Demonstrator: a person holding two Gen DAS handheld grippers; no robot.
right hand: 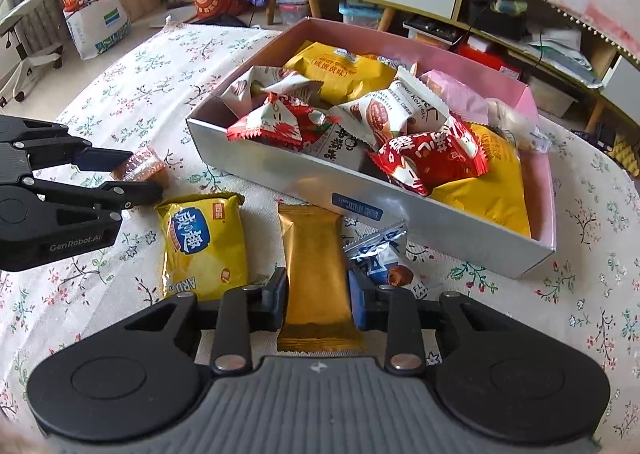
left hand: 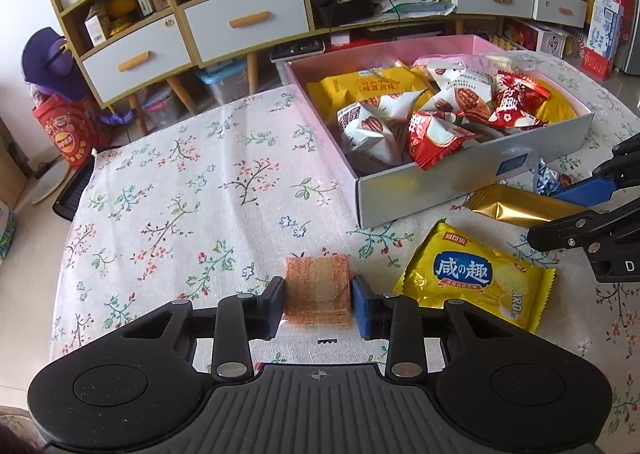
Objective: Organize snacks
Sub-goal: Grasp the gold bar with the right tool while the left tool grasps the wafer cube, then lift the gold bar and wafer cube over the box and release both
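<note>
My left gripper (left hand: 319,300) is shut on a clear pack of orange wafer biscuits (left hand: 318,290) low over the floral tablecloth; it also shows in the right wrist view (right hand: 138,174) with the pack (right hand: 142,166). My right gripper (right hand: 318,300) is shut on a gold bar packet (right hand: 314,274) that lies on the cloth in front of the box; it also shows in the left wrist view (left hand: 516,207). A grey box with a pink inside (left hand: 452,182) (right hand: 304,178) holds several snack packets.
A yellow cracker bag (left hand: 474,280) (right hand: 204,246) lies between the two grippers. A small blue and white packet (right hand: 384,258) lies right of the gold bar, against the box front. Cabinets with drawers (left hand: 248,20) stand beyond the table. The cloth's left half (left hand: 180,182) is bare.
</note>
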